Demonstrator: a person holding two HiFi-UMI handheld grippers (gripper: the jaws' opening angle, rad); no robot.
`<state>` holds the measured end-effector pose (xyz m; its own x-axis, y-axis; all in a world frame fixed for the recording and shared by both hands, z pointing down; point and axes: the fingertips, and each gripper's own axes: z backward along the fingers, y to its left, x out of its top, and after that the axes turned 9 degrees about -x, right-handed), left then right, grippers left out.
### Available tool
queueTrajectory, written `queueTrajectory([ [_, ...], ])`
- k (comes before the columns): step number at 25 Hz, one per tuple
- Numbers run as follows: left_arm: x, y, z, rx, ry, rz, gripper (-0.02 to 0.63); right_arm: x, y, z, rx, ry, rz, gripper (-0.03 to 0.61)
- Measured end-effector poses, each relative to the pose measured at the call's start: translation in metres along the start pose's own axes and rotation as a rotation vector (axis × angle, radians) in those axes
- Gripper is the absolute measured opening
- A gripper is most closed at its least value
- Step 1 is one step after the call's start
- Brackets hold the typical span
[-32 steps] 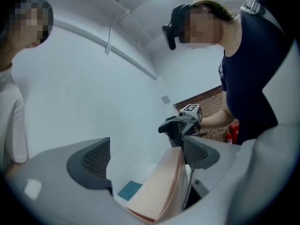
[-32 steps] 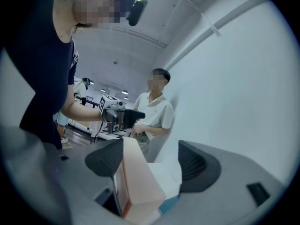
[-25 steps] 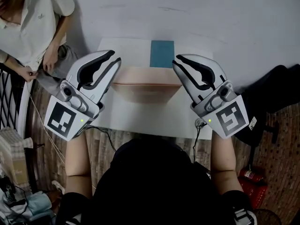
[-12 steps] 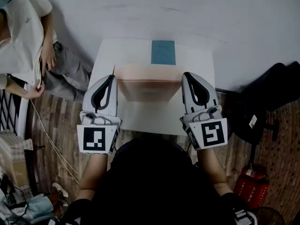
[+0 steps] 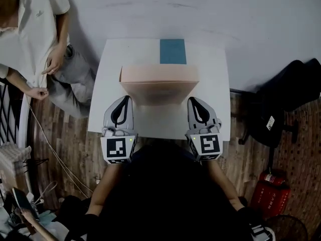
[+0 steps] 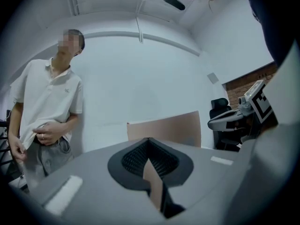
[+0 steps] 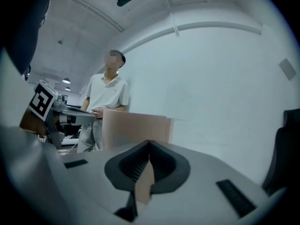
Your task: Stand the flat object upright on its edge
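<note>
**Setting.** A white bench (image 5: pixel 213 84) stands with its far edge against a pale, bare wall (image 5: pixel 200 9) over a floor of brown planks (image 5: pixel 65 144). A bystander in a white shirt (image 5: pixel 30 29) stands by the bench's left side. A black chair (image 5: pixel 286 99) and a red canister (image 5: pixel 268 195) lie to its right. A teal square (image 5: pixel 173 51) lies flat at the far middle of the bench.

**Task object.** The peach-coloured board (image 5: pixel 159 87) stands upright on its long edge across the middle of the bench, just in front of the teal square. Both gripper views show it as a vertical panel ahead of the jaws.

**Grippers.** The left hand-held gripper (image 5: pixel 125 99) and the right hand-held gripper (image 5: pixel 193 100) lie low over the near part of the bench. Their marker cubes face up, and each points at the board near one of its lower corners. Both are clenched, jaw tips meeting, with nothing grasped. The board is near the tips but not between them.

**Change from the earlier frames.** One second ago both hand-held grippers hung high and close to the head camera, tilted inward on either side of the board. They have since come down and straightened towards the near edge of the bench. The board and the teal square keep their places. The bystander has shifted slightly along the left side.
</note>
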<state>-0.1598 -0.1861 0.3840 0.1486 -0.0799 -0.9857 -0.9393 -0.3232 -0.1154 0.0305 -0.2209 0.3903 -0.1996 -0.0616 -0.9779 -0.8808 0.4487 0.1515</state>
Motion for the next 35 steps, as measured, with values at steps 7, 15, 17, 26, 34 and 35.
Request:
queueTrajectory([
  [7, 0.008, -0.001, 0.003, -0.023, -0.013, 0.010, 0.012, 0.021, 0.006, 0.002, -0.059, -0.040, -0.001, 0.014],
  [15, 0.002, 0.002, 0.006, -0.042, -0.015, 0.006, 0.012, 0.018, 0.016, 0.002, -0.060, -0.080, 0.027, 0.014],
  [17, 0.002, 0.003, 0.006, -0.050, -0.020, 0.001, 0.012, 0.016, 0.018, 0.003, -0.064, -0.075, 0.015, 0.012],
  [26, 0.002, 0.006, 0.005, -0.085, -0.048, 0.012, 0.012, 0.011, 0.017, 0.006, -0.125, -0.067, 0.006, 0.012],
  [34, 0.003, -0.001, -0.005, -0.123, -0.058, -0.002, 0.012, 0.013, 0.008, 0.009, -0.176, -0.065, -0.004, 0.012],
  [35, 0.001, 0.000, -0.004, -0.125, -0.056, -0.001, 0.012, 0.011, 0.010, 0.009, -0.178, -0.061, -0.010, 0.012],
])
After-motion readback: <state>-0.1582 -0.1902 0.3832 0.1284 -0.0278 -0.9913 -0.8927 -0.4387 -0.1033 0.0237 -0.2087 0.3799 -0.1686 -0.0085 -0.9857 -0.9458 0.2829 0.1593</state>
